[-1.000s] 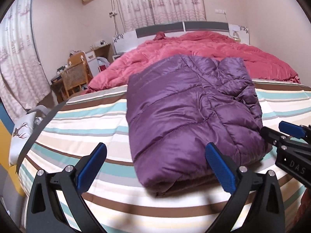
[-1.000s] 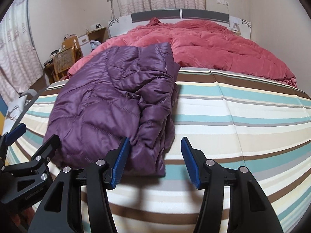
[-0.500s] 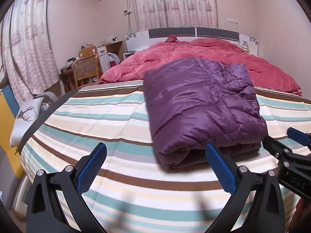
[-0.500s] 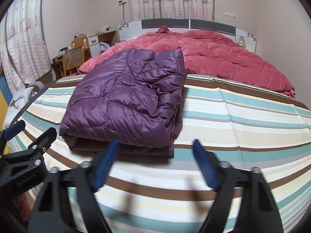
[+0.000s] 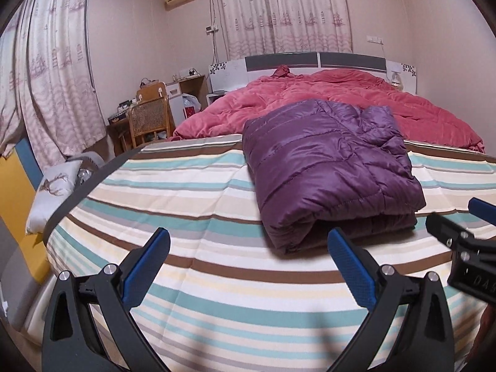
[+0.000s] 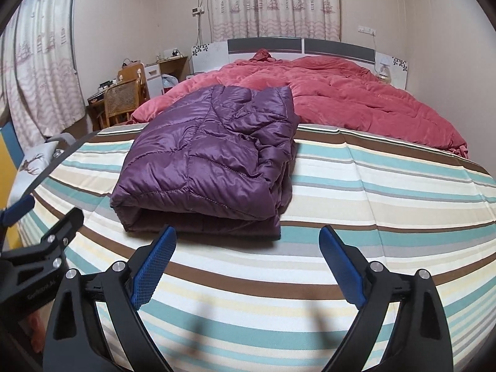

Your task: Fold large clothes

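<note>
A purple quilted down jacket (image 5: 328, 167) lies folded into a thick rectangle on the striped bed sheet (image 5: 186, 204); it also shows in the right wrist view (image 6: 210, 161). My left gripper (image 5: 248, 248) is open and empty, held back from the jacket's near left corner. My right gripper (image 6: 248, 241) is open and empty, just short of the jacket's near right corner. Neither touches the jacket. The right gripper's black body (image 5: 465, 248) shows at the right edge of the left wrist view.
A crumpled pink-red duvet (image 5: 341, 99) lies behind the jacket up to the headboard (image 5: 316, 62). A wicker chair (image 5: 148, 117) and desk stand left of the bed. A deer-print pillow (image 5: 52, 186) lies off the left edge. Curtains hang behind.
Both grippers have pulled back and up from the folded jacket, which now sits farther away. The right gripper has opened wider. The jacket has not moved.
</note>
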Available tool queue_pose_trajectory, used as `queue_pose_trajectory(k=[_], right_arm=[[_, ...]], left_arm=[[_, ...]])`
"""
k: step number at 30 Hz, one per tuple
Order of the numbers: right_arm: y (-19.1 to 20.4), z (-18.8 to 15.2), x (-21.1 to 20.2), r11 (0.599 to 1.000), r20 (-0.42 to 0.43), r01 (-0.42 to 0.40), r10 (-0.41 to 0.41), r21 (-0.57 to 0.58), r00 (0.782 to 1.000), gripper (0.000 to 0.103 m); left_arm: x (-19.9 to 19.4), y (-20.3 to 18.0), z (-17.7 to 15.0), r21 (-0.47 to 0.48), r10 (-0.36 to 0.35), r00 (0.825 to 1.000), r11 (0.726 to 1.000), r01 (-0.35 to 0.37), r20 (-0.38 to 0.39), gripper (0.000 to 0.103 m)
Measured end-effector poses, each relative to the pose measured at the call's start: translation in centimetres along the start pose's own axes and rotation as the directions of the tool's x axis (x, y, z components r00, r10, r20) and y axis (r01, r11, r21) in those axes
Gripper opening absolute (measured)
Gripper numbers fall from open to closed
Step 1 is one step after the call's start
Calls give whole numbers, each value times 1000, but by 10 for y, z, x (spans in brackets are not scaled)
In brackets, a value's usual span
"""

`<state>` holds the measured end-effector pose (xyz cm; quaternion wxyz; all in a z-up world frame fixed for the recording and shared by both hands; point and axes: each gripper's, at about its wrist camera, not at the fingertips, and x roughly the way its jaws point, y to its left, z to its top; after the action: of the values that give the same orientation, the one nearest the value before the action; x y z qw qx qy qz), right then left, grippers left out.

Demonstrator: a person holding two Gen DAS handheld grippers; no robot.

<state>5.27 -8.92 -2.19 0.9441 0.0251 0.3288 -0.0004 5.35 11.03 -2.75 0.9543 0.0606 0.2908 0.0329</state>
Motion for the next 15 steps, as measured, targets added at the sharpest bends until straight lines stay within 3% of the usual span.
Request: queue_pose_trajectory(k=[5, 15], right_arm=[[0, 0, 1, 1000, 1, 5, -5, 1, 1000, 93], [-1, -3, 1, 1000, -6, 2, -2, 2, 1000, 93]], left_arm=[[6, 6, -5, -28, -27, 999, 999, 26, -39, 101], [8, 7, -6, -41, -27, 999, 999, 25, -39, 101]])
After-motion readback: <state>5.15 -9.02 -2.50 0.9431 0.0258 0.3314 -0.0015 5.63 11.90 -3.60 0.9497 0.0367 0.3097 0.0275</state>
